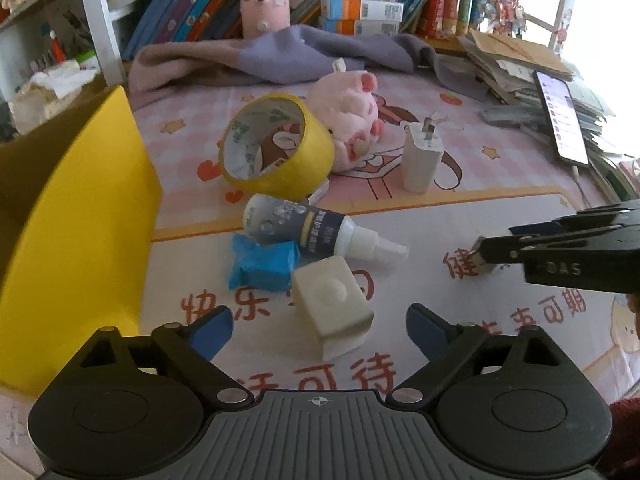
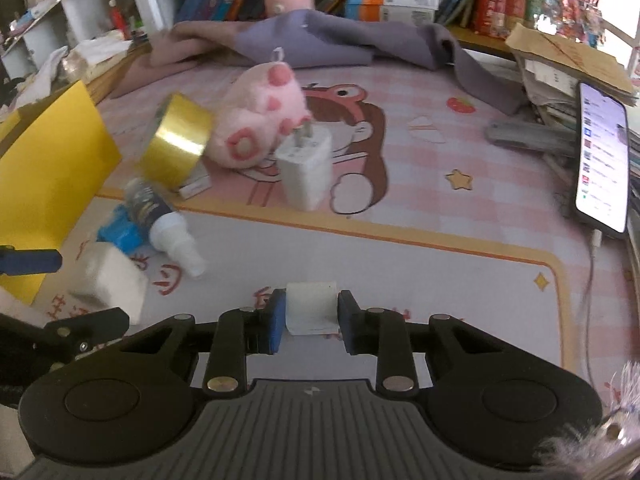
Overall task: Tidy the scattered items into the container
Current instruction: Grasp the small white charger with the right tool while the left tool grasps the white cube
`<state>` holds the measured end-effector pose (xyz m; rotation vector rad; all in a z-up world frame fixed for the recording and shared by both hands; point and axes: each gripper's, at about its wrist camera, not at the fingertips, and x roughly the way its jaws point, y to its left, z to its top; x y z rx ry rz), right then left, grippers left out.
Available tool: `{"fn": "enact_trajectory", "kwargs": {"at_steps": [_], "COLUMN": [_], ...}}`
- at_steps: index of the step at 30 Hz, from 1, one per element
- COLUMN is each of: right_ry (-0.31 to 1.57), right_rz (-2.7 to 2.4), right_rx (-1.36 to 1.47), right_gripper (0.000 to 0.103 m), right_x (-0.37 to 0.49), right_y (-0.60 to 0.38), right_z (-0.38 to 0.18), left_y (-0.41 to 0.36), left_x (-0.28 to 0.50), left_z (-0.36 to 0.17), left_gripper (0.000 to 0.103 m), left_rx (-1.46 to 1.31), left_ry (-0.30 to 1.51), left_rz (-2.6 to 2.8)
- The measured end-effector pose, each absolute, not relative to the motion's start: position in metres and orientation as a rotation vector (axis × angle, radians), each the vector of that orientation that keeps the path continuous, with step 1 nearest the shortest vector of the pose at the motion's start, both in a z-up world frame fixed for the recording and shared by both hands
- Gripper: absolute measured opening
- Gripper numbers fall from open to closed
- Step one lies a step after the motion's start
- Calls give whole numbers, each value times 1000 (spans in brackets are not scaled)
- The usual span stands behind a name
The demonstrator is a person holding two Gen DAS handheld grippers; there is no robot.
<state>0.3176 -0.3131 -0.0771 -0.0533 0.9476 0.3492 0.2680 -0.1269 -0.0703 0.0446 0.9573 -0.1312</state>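
Observation:
My right gripper (image 2: 312, 323) is shut on a small white block (image 2: 311, 308) low over the printed mat; the left wrist view shows its fingertips (image 1: 486, 254) at the right. My left gripper (image 1: 320, 332) is open, and a cream box (image 1: 332, 312) (image 2: 108, 280) lies between its blue pads (image 1: 212, 330) without touching them. A yellow container (image 1: 80, 220) (image 2: 48, 168) stands at the left. On the mat lie a spray bottle (image 1: 304, 228), a blue packet (image 1: 260, 264), a yellow tape roll (image 1: 276, 148), a pink plush pig (image 1: 352, 116) and a white charger plug (image 1: 422, 156).
A lit phone (image 1: 560, 120) on a cable leans against stacked papers at the right. A purple cloth (image 1: 280, 56) lies along the back, with books and a pink cylinder behind it. The white shelf frame (image 1: 100, 20) rises at the back left.

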Motion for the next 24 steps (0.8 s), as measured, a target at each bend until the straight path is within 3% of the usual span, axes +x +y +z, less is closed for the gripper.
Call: {"fn": "enact_trajectory", "kwargs": {"at_steps": [3,5,8,12,24], "right_ry": [946,943,942,979,972], "right_rz": [357,361,369,412,429], "right_rx": [-56,-65,-70,-92,-92], "right_gripper": [26,27,32,39,36], "right_x": [319,319,320,323,320], "right_y": [-315,-315,-314,-307,-305], "right_z": [-77,-78,-79,-86,-86], "left_y": [-129,-130,-131,-127,-124], "left_x": [276,279,281,283,275], "left_z": [-75,-79,-84,-84,-71], "left_gripper": [79,59,42,34,26], "left_rx": [32,30,25,38,17], "left_ry": [975,991,1008,1000,968], "left_rz": [-135,-142,-153,-162,-147]}}
